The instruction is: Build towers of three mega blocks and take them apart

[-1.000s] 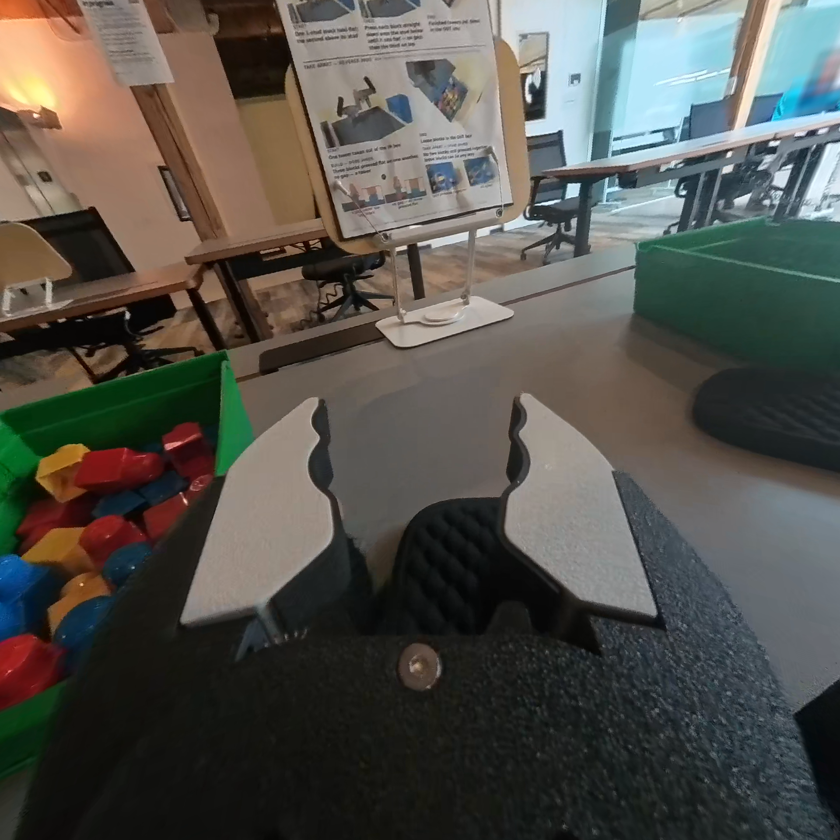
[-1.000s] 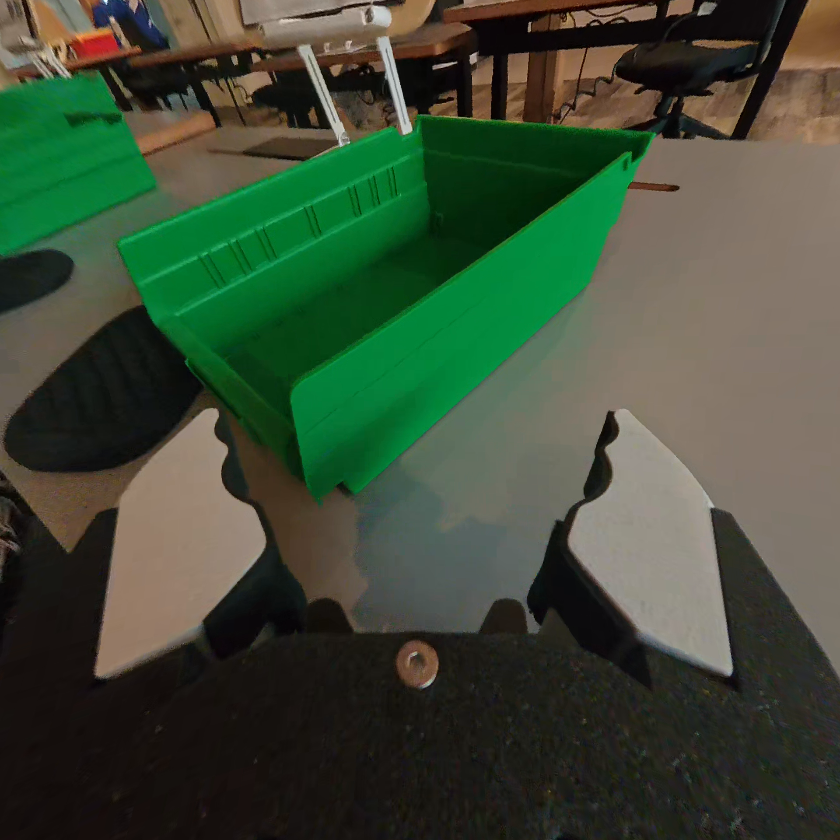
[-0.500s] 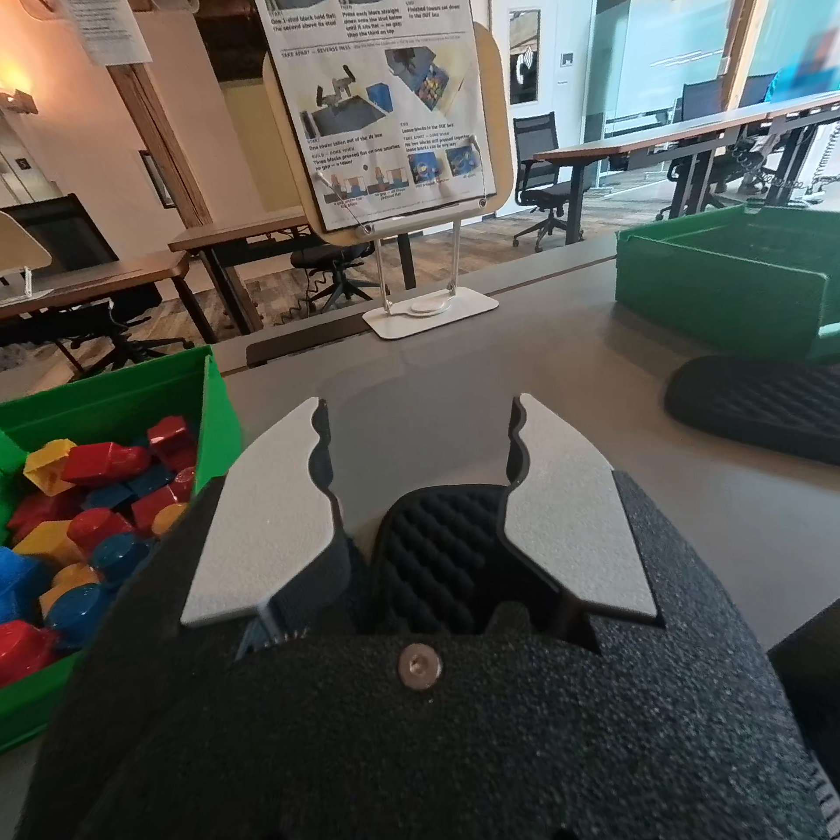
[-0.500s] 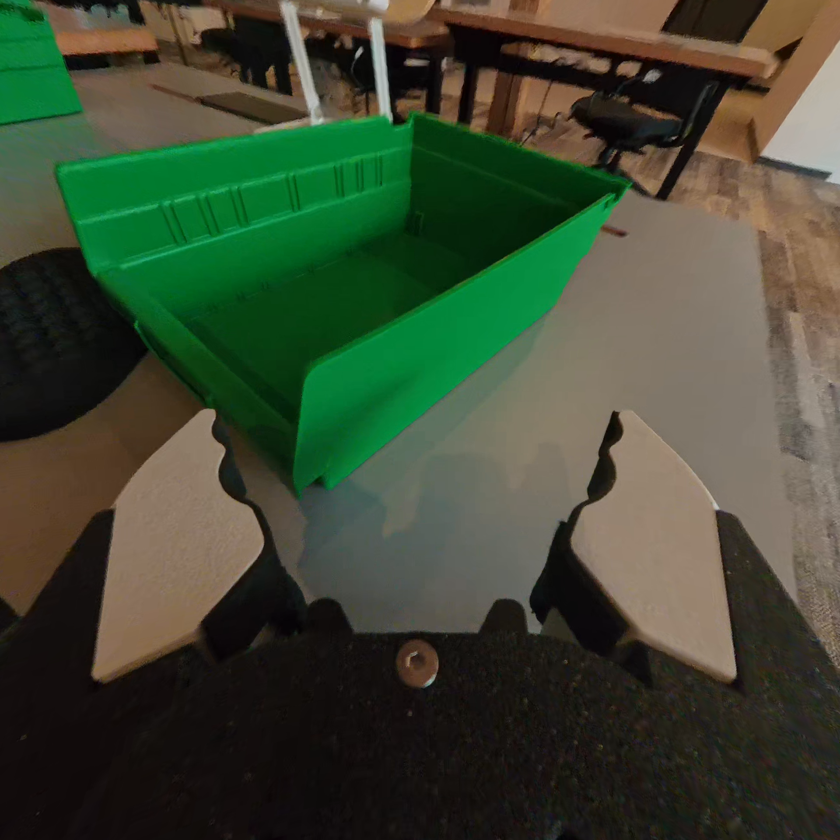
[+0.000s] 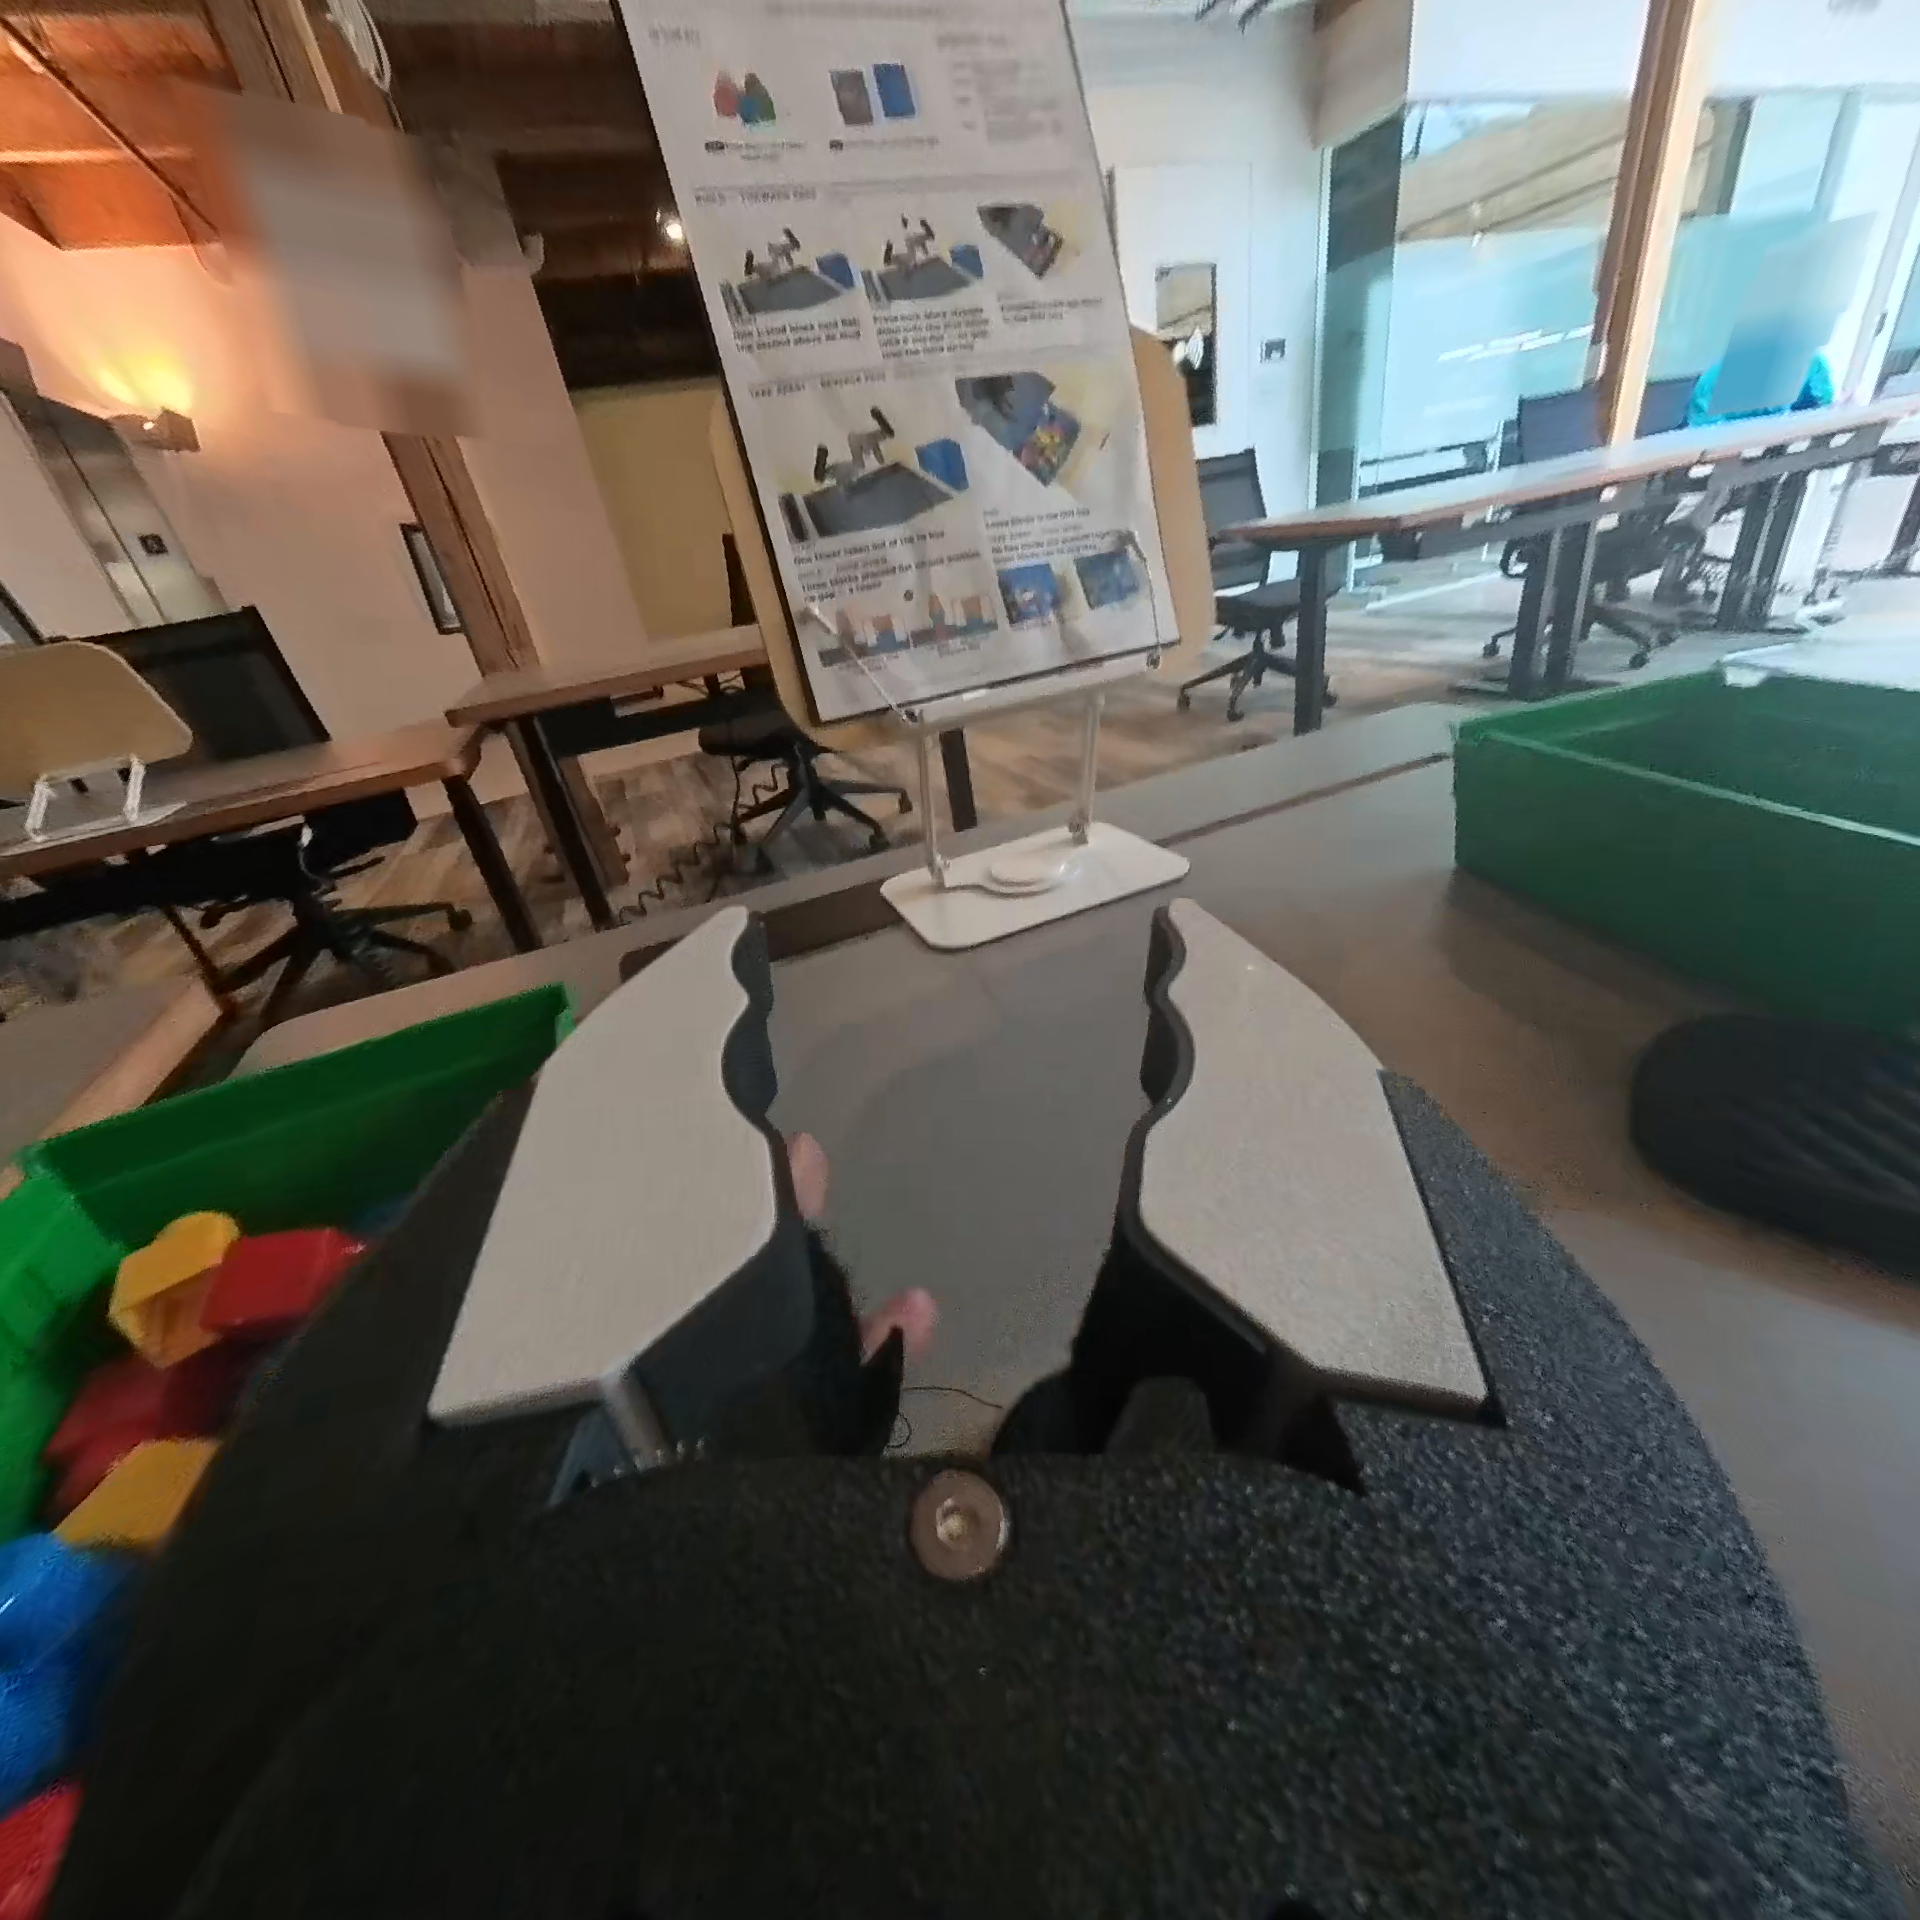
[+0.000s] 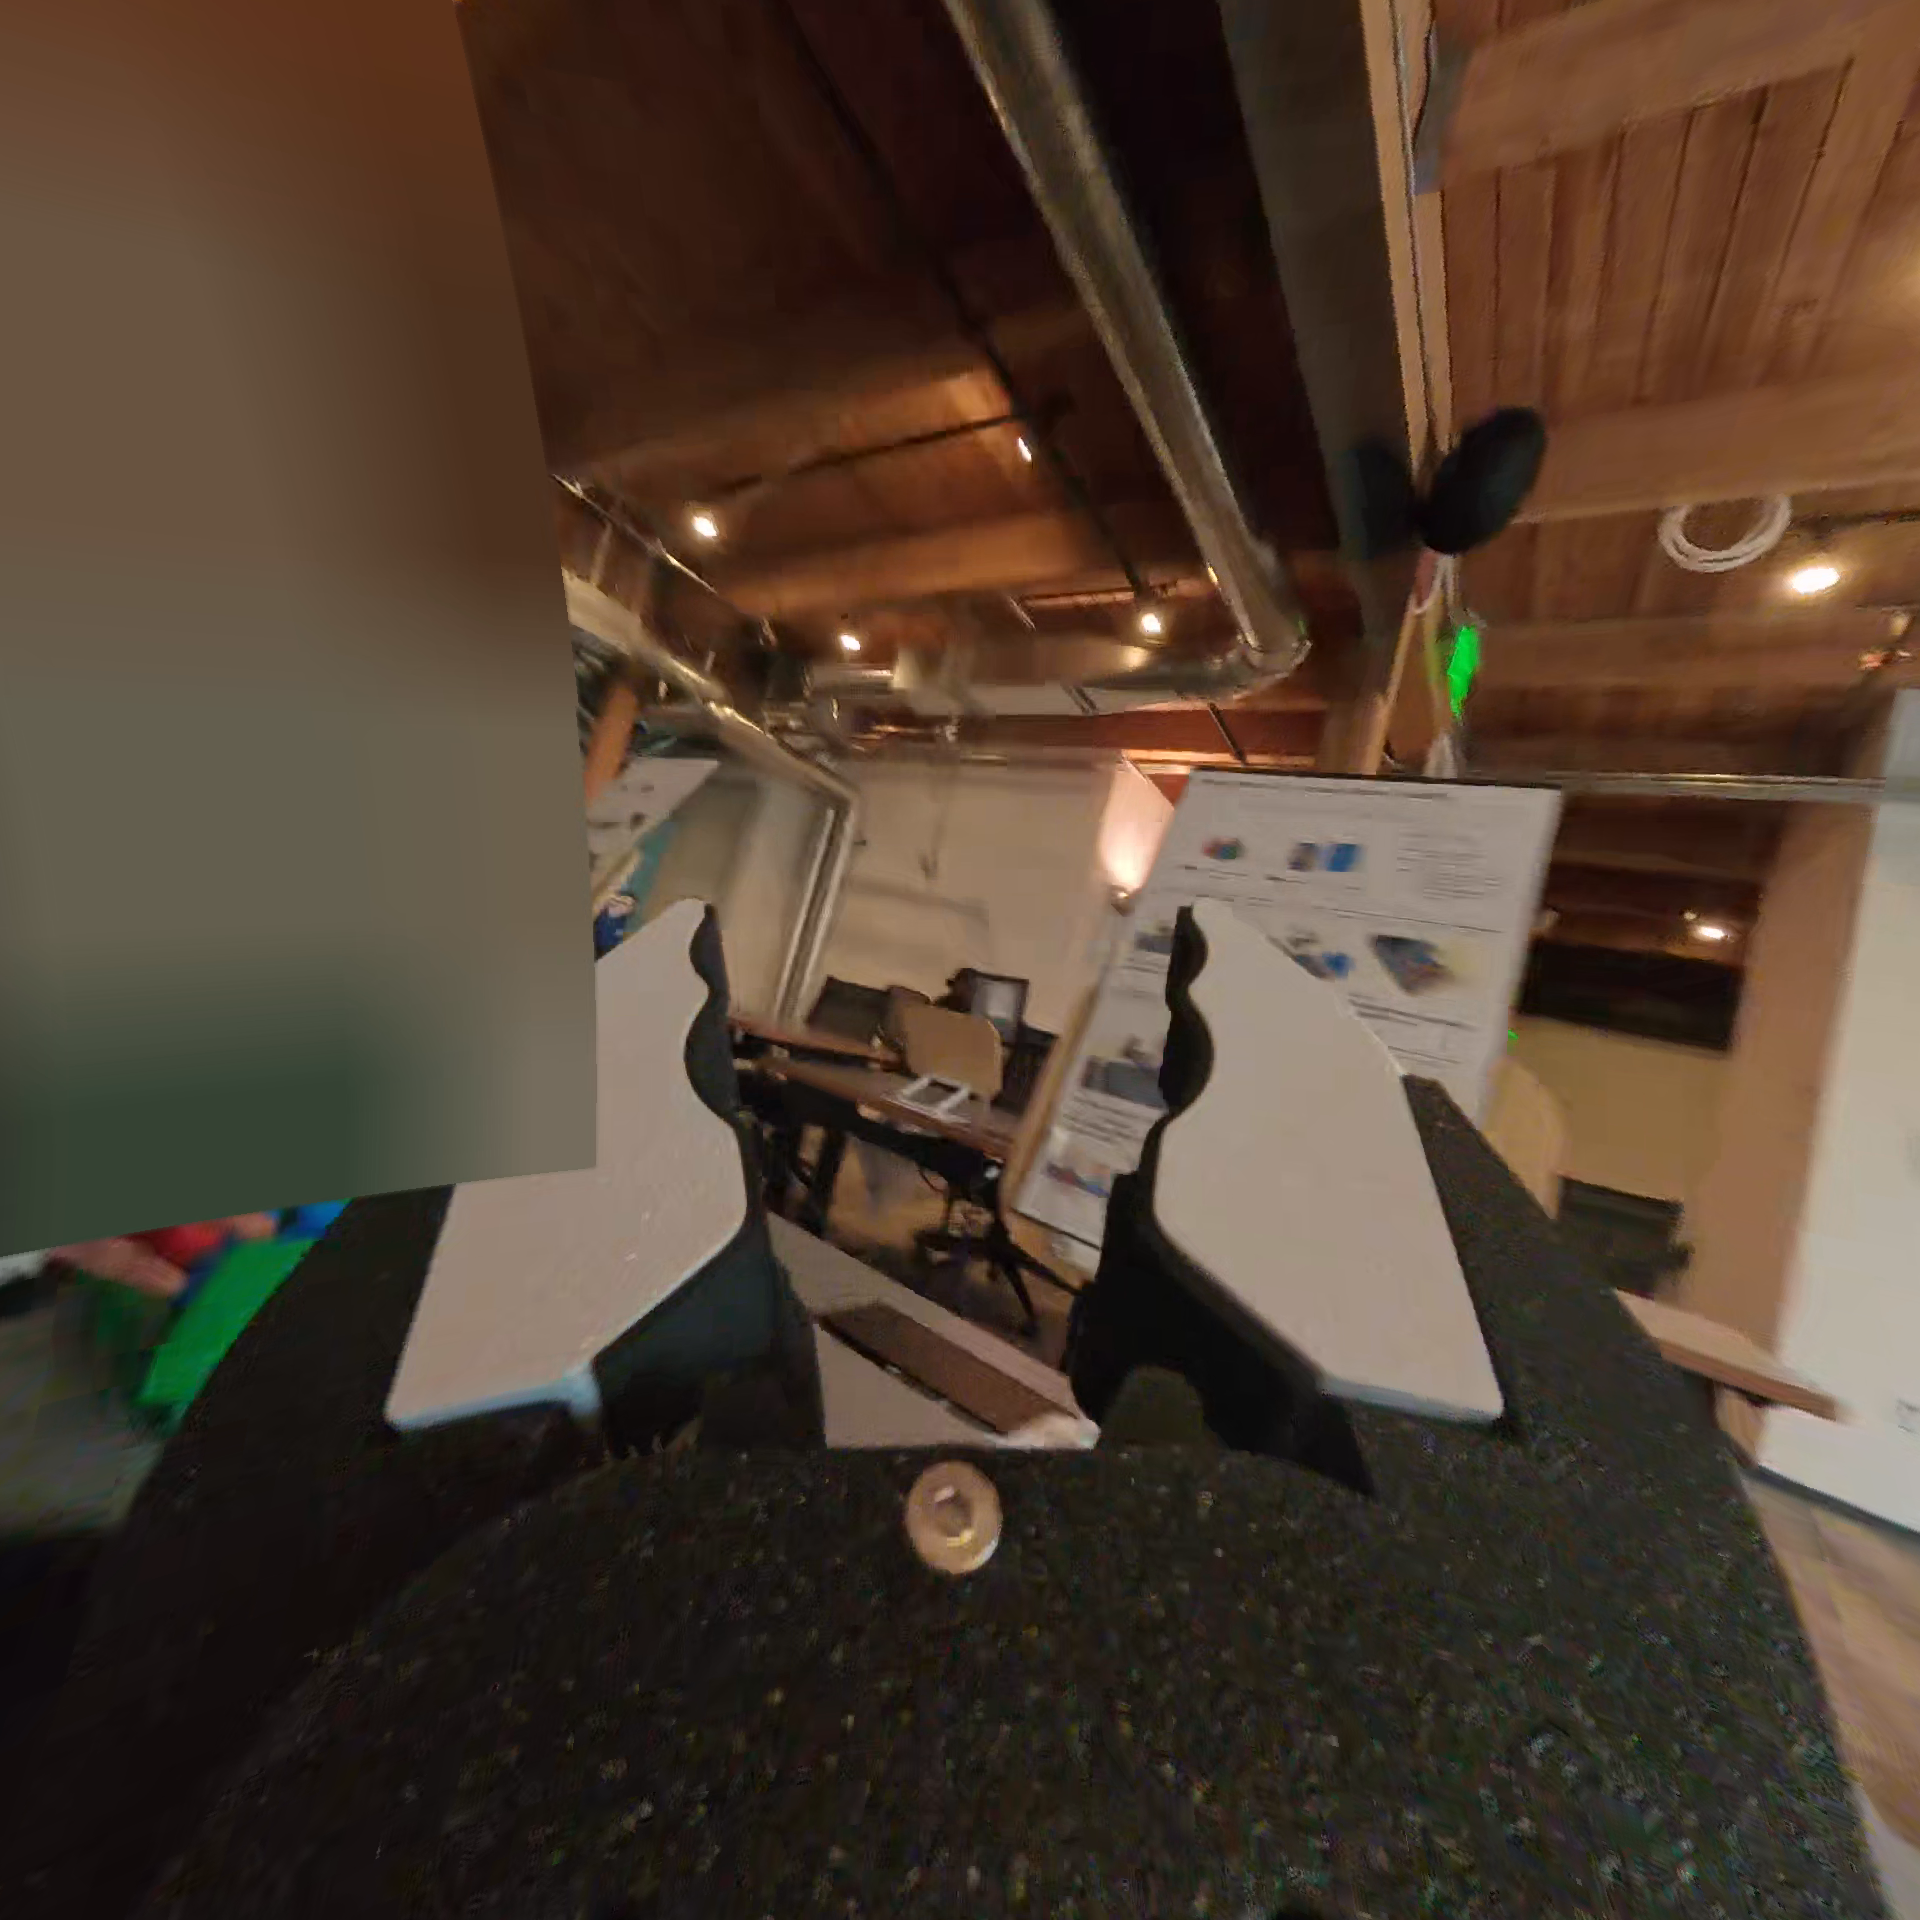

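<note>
**No tower standing yet, and both claws are empty**

The mega blocks [image 5: 156,1351] are sitting loose in a heap of red, yellow and blue inside the green bin [image 5: 312,1101] at the left edge of the left wrist view, none of them visibly joined into a stack. The left gripper [image 5: 956,1039] is hovering just beside that bin over the bare grey table [image 5: 1351,935], its jaws spread apart with nothing between them. Fingertips [image 5: 805,1169] of a person are peeking out below the left jaw.

Further out, a second green bin [image 5: 1662,831] is waiting on the right, and as far as its visible part shows, it is holding nothing; a black pad [image 5: 1787,1122] is lying in front of it. An instruction board [image 5: 935,416] on a white stand is facing us from the far edge of the table.

The right gripper [image 6: 951,1039] is pointing up toward the ceiling beams, jaws parted and carrying nothing.

Judging from this, the work looks barely begun: no block gripped and no tower visible anywhere, with all the building and dismantling apparently ahead.
</note>
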`<action>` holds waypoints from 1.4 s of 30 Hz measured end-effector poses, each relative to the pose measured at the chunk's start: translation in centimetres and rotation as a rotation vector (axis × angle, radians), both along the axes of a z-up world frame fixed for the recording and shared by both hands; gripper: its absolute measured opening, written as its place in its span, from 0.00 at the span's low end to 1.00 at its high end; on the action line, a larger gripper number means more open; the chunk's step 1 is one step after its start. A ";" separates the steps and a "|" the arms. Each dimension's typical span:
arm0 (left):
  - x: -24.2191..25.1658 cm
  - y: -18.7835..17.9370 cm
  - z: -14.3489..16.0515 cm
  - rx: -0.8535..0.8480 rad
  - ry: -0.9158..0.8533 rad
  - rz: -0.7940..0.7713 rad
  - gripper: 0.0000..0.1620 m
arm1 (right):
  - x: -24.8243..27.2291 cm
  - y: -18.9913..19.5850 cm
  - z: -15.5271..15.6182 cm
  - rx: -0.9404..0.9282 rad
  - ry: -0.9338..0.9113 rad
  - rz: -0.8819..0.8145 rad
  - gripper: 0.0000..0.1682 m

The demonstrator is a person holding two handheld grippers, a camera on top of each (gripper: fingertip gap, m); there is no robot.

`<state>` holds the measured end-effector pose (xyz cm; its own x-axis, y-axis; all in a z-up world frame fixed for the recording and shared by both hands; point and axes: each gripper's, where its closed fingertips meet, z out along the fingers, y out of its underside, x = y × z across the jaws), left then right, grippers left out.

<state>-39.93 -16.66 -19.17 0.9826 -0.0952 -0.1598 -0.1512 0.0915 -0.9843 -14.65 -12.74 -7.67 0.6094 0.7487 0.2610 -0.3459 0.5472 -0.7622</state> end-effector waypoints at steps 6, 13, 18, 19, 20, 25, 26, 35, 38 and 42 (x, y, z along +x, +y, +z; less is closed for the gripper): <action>-1.3 3.6 -0.2 -0.035 0.009 -0.028 0.42 | -13.4 2.8 -1.7 0.063 -0.243 -0.100 0.44; -3.4 1.0 -0.2 -0.013 -0.092 0.073 0.37 | -15.0 2.6 -4.2 0.042 -0.419 -0.016 0.38; -0.4 2.2 4.4 0.056 -0.057 0.008 0.36 | -10.6 4.5 -1.7 -0.014 -0.304 -0.014 0.30; 0.3 3.1 5.4 0.045 -0.048 -0.024 0.37 | -9.9 5.0 -0.7 -0.028 -0.295 -0.014 0.30; 0.9 3.9 6.4 0.038 -0.042 -0.047 0.37 | -9.5 5.2 0.1 -0.027 -0.297 -0.010 0.30; 3.8 6.3 7.7 0.062 -0.005 -0.128 0.37 | -6.3 6.0 -0.7 -0.032 -0.421 -0.090 0.31; 4.3 6.5 6.6 0.041 0.010 -0.144 0.37 | -4.6 6.2 -1.5 -0.039 -0.439 -0.139 0.32; 1.7 5.1 -1.8 -0.131 -0.013 -0.077 0.40 | 26.2 10.6 -7.8 -0.396 -0.535 -0.343 0.71; 1.2 4.9 -2.1 -0.133 -0.045 -0.061 0.40 | 33.7 13.0 -14.6 -0.687 -0.554 -0.375 0.87; 1.1 4.6 -1.7 -0.136 -0.008 -0.037 0.40 | 38.1 14.6 -21.0 -1.002 -0.363 -0.281 0.88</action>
